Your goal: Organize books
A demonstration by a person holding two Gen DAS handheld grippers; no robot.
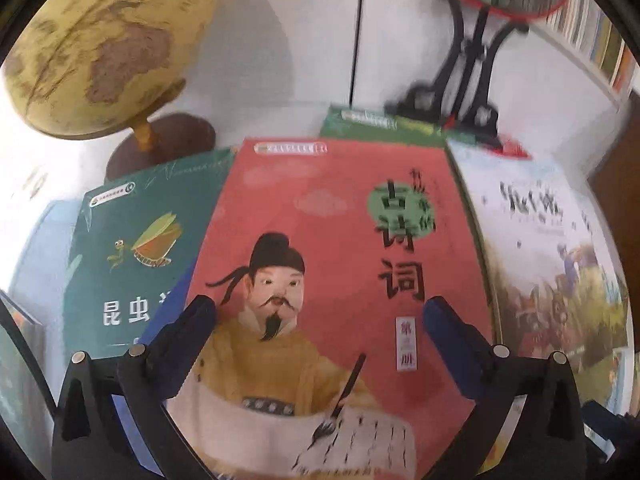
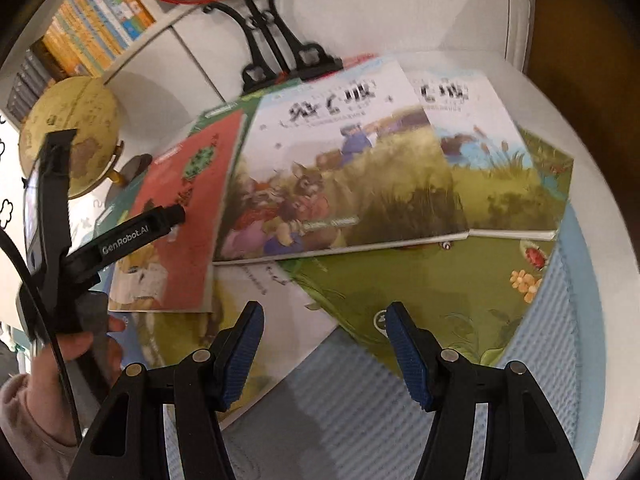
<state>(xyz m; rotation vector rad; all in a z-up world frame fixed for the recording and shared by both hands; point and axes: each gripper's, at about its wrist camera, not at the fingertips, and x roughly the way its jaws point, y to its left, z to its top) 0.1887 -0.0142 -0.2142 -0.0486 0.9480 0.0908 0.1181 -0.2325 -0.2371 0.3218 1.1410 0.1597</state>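
Books lie scattered and overlapping on a white desk (image 2: 496,76) partly covered by a pale blue ribbed mat (image 2: 352,412). From the left wrist view, a red-covered book showing a bearded scholar in a yellow robe (image 1: 340,264) fills the middle, lying directly ahead of the left gripper (image 1: 318,344), whose blue-padded jaws stand wide apart with nothing between them but the cover beneath; whether they touch it cannot be told. A dark green book with an insect drawing (image 1: 136,256) lies partly under its left edge, a pale book with a meadow scene (image 1: 552,264) lies to its right, and another green book (image 1: 380,124) peeks out behind. Only this view shows the green insect book clearly. A yellowish globe on a brown base (image 1: 108,48) stands at the back left, beside a black stand holding a red-rimmed embroidered disc (image 1: 472,76). The right wrist view adds a second meadow book (image 2: 492,152) under the first, a large green book with a ladybird and flowers (image 2: 440,288) beneath both, and a shelf of upright colourful spines (image 2: 92,20) on the wall. Here the right gripper (image 2: 324,352) hovers open and empty over the mat, just short of the ladybird book's near corner, while the left gripper appears at the left over the red book.
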